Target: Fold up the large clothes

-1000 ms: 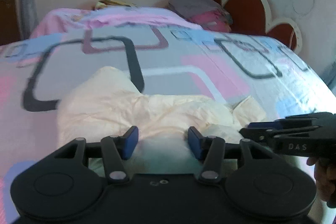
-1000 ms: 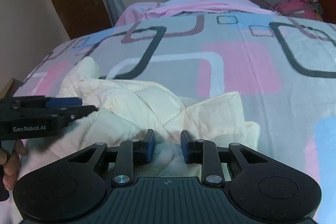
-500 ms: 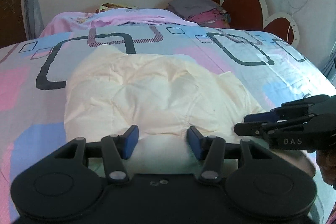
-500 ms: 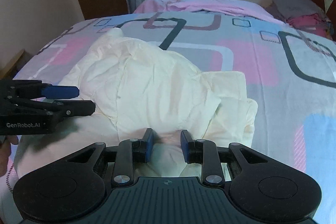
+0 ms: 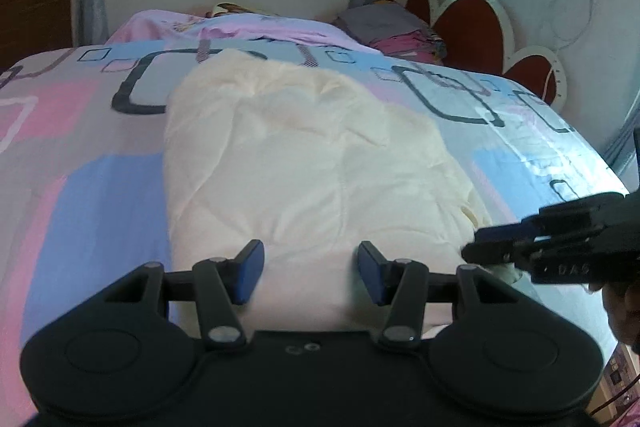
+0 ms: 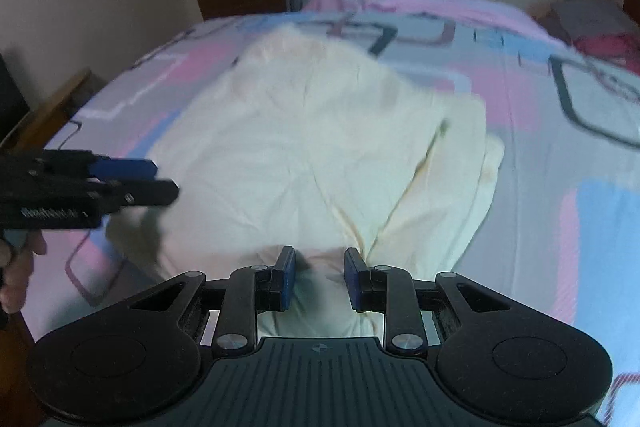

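Observation:
A large cream garment [image 5: 312,163] lies spread lengthwise on the patterned bed, and it also shows in the right wrist view [image 6: 312,147]. My left gripper [image 5: 308,277] has its jaws apart over the near edge of the cloth, and I cannot tell whether the pads touch it. My right gripper [image 6: 318,277] is narrowly closed with a bunch of the garment's near edge pinched between its blue pads. Each gripper shows from the side in the other's view: the right one [image 5: 532,247] at the right, the left one [image 6: 132,183] at the left.
The bed [image 5: 80,163] has a pink, blue and grey sheet. A pink blanket [image 5: 224,29] and folded clothes [image 5: 400,31] lie at the far end by the red headboard [image 5: 472,27]. A wooden bed edge [image 6: 52,99] is at the left.
Both grippers have pulled back and up along the bed. The crumpled garment has been drawn out long and flatter. The right gripper's pads stand slightly wider.

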{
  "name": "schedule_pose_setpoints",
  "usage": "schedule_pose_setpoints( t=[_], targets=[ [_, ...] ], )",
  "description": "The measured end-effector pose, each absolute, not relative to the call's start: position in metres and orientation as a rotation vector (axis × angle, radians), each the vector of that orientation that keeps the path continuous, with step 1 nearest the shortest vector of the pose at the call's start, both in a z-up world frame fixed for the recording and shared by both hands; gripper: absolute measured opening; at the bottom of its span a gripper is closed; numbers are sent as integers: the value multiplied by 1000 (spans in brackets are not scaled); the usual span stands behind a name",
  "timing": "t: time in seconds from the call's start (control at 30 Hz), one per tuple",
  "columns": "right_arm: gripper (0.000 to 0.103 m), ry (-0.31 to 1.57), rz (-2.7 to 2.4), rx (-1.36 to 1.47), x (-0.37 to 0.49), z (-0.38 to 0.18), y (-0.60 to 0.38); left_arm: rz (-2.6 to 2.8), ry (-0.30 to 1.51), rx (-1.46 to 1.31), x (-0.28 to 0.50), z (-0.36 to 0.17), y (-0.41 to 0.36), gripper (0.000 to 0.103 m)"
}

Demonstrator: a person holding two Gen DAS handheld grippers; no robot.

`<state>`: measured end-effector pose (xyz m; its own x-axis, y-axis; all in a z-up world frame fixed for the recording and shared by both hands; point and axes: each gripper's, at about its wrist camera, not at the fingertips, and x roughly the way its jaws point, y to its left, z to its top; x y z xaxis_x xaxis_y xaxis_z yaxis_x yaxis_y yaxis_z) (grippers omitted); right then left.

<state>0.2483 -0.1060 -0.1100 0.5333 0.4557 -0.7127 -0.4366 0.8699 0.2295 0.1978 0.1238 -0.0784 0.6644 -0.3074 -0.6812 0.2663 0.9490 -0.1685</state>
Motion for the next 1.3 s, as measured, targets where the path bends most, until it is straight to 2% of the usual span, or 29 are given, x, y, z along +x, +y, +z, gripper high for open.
schedule_pose_setpoints(
  t=[1.1, 1.13, 1.17, 1.2, 1.23, 1.27, 1.3],
  targets=[
    [27, 890, 494, -38, 246, -128, -97, -162, 792, -11, 174, -98, 110, 52],
    [27, 877, 480, -28, 242, -123, -100, -154, 798, -7, 174, -96, 110, 53],
    [27, 841, 450, -13, 235, -116, -105, -135, 809, 1, 170, -92, 108, 61],
    [27, 785, 414, 8, 224, -107, -113, -111, 800, 11, 163, -86, 106, 80],
    [47, 749, 386, 28, 214, -101, -121, -93, 759, 23, 151, -77, 102, 91],
    [98, 732, 366, 41, 205, -96, -127, -79, 695, 38, 137, -68, 98, 102],
    [102, 689, 342, 49, 193, -91, -133, -65, 642, 51, 124, -60, 93, 103]
  ],
)
